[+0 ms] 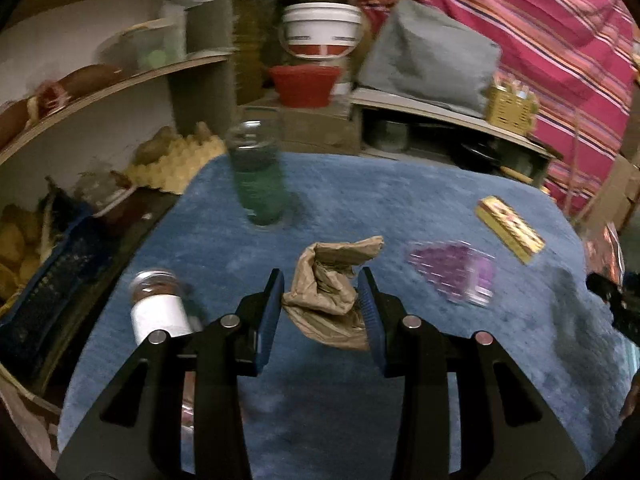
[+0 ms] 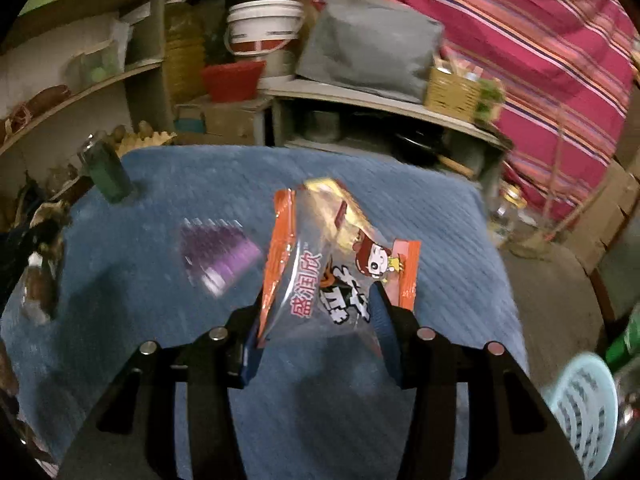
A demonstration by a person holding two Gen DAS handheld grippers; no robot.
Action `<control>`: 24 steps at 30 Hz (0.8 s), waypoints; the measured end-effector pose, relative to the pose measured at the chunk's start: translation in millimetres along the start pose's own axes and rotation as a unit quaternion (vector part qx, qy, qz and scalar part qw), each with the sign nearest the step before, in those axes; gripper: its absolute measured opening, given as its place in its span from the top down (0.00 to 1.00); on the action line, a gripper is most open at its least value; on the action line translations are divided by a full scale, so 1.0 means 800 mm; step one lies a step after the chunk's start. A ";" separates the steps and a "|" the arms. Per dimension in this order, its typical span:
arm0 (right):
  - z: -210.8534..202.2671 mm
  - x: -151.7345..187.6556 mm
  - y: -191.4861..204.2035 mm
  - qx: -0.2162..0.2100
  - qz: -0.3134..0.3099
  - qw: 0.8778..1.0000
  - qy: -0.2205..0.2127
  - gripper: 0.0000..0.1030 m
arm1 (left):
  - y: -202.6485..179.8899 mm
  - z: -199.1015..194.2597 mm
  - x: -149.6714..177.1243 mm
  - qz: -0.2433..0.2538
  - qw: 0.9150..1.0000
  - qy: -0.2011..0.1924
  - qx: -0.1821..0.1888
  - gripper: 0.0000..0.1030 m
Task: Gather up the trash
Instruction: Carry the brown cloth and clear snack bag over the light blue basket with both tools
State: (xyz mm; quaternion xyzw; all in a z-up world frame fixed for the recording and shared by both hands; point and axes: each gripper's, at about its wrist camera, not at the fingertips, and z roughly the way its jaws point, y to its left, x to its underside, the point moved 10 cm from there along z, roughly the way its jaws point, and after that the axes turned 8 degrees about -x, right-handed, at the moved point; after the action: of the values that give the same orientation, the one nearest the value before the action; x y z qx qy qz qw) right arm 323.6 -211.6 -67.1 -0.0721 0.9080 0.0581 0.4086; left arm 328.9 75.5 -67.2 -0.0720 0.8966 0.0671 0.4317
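My left gripper (image 1: pixel 322 296) is shut on a crumpled brown paper bag (image 1: pixel 328 284), held above the blue cloth (image 1: pixel 320 420). My right gripper (image 2: pixel 320 320) is shut on an orange and clear snack wrapper (image 2: pixel 320 264) with a cartoon face, lifted over the cloth (image 2: pixel 320 400). A purple wrapper (image 1: pixel 452 272) (image 2: pixel 216 252) lies flat on the cloth between the two grippers. A yellow and red packet (image 1: pixel 510 230) lies toward the far right; in the right wrist view the yellow packet (image 2: pixel 340 204) shows partly behind the wrapper.
A green bottle (image 1: pixel 258 176) (image 2: pixel 108 172) stands at the cloth's far left. A white-labelled jar (image 1: pixel 160 304) lies near the left gripper. A light blue basket (image 2: pixel 584 404) sits at the lower right off the table. Shelves, a white bucket (image 1: pixel 320 28) and a red bowl (image 1: pixel 304 84) stand behind.
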 end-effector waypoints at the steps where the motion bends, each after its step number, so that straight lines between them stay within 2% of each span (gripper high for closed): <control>1: -0.010 0.012 -0.012 0.004 0.008 1.000 -0.001 0.53 | -0.014 -0.005 0.003 0.011 1.000 -0.004 0.002 0.64; 5: -0.053 0.054 -0.066 0.039 0.034 0.999 -0.010 0.53 | -0.061 -0.019 0.013 0.039 0.999 -0.011 0.020 0.64; 13: -0.112 0.089 -0.152 0.056 0.075 0.995 -0.033 0.53 | -0.176 -0.053 0.041 0.081 0.994 -0.019 0.073 0.64; 17: -0.137 0.105 -0.189 0.072 0.077 0.994 -0.036 0.53 | -0.244 -0.080 0.055 0.104 0.989 -0.029 0.104 0.64; 24: -0.188 0.151 -0.294 0.117 0.118 0.985 -0.039 0.53 | -0.364 -0.132 0.085 0.128 0.977 -0.051 0.163 0.64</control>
State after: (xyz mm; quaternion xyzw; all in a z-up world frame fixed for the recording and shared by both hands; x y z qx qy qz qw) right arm 175.8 -477.7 -69.8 0.0859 0.8941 0.0016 0.4395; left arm 260.5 -234.4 -72.4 0.1183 0.8743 -0.0215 0.4702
